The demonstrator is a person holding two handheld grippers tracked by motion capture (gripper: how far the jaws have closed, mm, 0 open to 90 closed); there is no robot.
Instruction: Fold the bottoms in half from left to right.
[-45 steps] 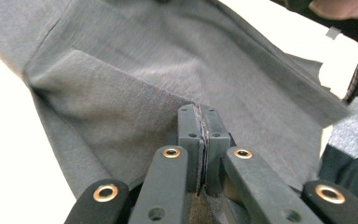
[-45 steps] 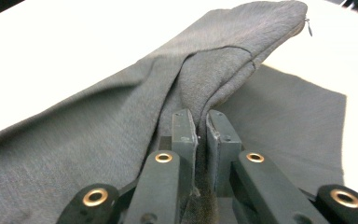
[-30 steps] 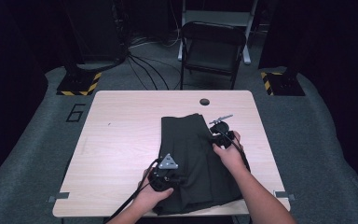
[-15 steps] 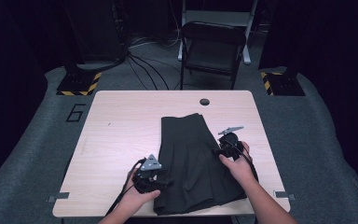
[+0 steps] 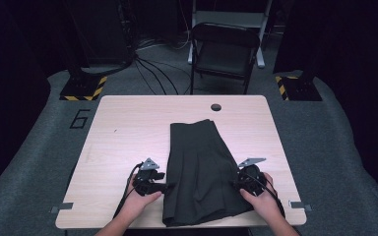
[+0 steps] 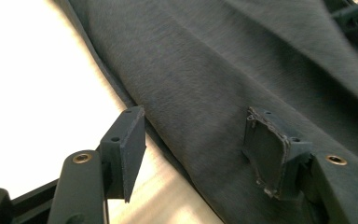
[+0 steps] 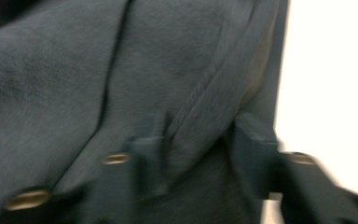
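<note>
One dark skirt [image 5: 200,172] lies on the tabletop [image 5: 128,128]. Two grippers flank it: left gripper [image 5: 163,187] fingers have just opened apart over its edge; right gripper [image 5: 236,183] fingers have been closing around a fold.

Folding chair [image 5: 225,51] behind wooden table [image 5: 128,128]

We can read one sign: a large dark numeral "6" [image 5: 80,118] marked on the grey floor mat [image 5: 39,147], at the left of the high view, just beyond the table's far left corner. We find no other writing. The yellow-and-black hazard stripes [image 5: 84,92] on the stand base at upper left, and those at the right [image 5: 281,86], carry no lettering.
</note>
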